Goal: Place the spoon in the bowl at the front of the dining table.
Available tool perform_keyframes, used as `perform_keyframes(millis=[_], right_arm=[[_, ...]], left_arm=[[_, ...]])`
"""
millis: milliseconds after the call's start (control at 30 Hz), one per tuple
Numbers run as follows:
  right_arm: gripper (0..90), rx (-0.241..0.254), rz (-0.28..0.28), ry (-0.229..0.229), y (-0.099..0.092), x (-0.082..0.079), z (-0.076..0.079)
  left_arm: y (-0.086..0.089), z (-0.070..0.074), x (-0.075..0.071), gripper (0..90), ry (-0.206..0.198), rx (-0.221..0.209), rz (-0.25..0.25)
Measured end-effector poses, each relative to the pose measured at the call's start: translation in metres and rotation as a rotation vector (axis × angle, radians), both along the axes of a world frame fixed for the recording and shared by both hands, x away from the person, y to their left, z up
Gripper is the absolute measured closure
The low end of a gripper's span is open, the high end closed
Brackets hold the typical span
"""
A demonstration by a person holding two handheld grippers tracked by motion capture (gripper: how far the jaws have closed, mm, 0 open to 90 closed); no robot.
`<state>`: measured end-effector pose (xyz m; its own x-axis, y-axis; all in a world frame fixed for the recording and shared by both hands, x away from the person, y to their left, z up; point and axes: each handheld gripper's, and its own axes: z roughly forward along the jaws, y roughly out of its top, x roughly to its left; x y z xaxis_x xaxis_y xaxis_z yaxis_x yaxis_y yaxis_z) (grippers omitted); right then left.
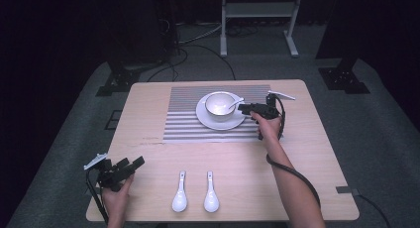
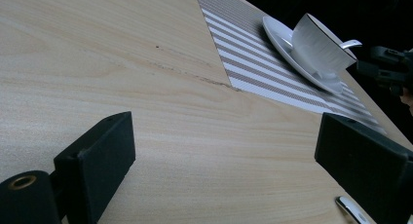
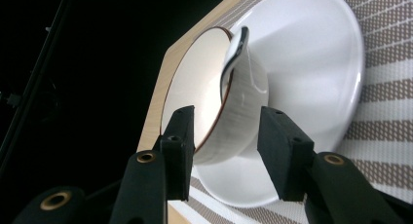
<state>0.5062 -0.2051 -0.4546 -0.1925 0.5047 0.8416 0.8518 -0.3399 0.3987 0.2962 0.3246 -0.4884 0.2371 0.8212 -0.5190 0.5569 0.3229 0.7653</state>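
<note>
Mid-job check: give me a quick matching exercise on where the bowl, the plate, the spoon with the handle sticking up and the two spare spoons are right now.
Things:
1. bowl
2. plate
3. spoon
4. two spoons

Places:
A. flat on the bare table near the front edge
B. inside the bowl, handle over the rim
C. on the striped placemat
D. on the plate, in front of the right gripper

Pairs: 1-D, 2-C, 3-B, 4-A

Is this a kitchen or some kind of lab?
Probably a lab or recording studio, not a kitchen: a lone wooden table on grey carpet, dark curtains around, cables and metal equipment stands behind it.
</note>
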Motion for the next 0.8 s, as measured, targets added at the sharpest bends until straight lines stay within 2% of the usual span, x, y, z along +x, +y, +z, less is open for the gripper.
perform_keyframes(millis=[400, 800], right_arm=[[52.4, -0.008, 0.056, -0.002, -0.003, -0.017, -0.005], [51.0, -0.034, 0.106, -0.025, -0.004, -0.035, 0.001]], left_arm=[[0.0, 0.0, 0.0, 6.3, -0.001, -0.002, 0.003], [0.0, 0.0, -0.001, 6.3, 0.001, 0.002, 0.004]])
